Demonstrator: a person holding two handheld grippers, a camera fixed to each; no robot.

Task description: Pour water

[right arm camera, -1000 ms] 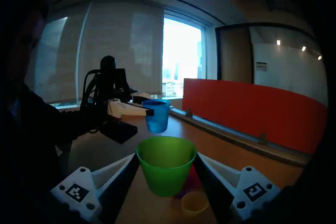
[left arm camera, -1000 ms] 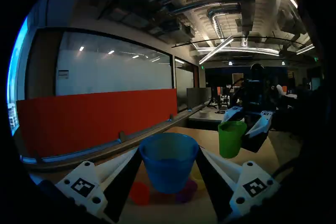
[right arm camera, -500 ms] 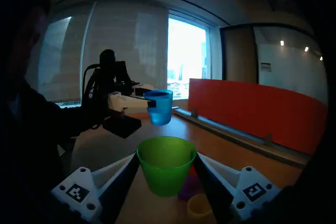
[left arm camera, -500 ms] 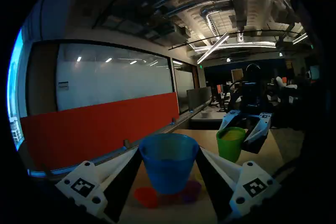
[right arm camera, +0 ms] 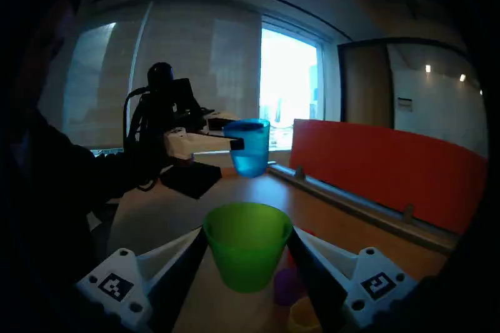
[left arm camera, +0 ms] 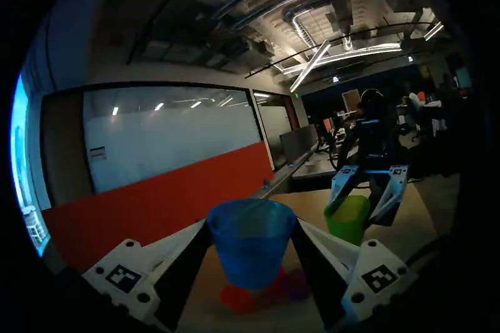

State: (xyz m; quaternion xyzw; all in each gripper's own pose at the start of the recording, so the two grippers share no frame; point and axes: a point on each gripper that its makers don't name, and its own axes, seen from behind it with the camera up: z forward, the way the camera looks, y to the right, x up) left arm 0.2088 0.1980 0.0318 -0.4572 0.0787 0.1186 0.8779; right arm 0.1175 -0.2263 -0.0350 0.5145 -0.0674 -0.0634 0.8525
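In the left gripper view my left gripper (left arm camera: 251,252) is shut on a blue cup (left arm camera: 251,239), held upright above the wooden table (left arm camera: 306,203). Farther off to the right, the right gripper (left arm camera: 365,192) grips a green cup (left arm camera: 345,219). In the right gripper view my right gripper (right arm camera: 248,252) is shut on that green cup (right arm camera: 248,242), upright, its inside looking empty. Up and slightly left of it the left gripper (right arm camera: 206,143) carries the blue cup (right arm camera: 249,147), higher than the green one. A person's dark sleeve (right arm camera: 69,177) holds that gripper.
Small cups lie on the table below: red (left arm camera: 239,297) and purple (left arm camera: 296,283) in the left gripper view, purple (right arm camera: 285,285) and yellow (right arm camera: 302,319) in the right gripper view. An orange partition (right arm camera: 387,170) runs along the table's far edge. A bright window (right arm camera: 289,99) sits behind.
The blue cup has risen relative to the green cup and drifted right in the right gripper view. In the left gripper view, the green cup has sunk lower, and the small cups below have shifted.
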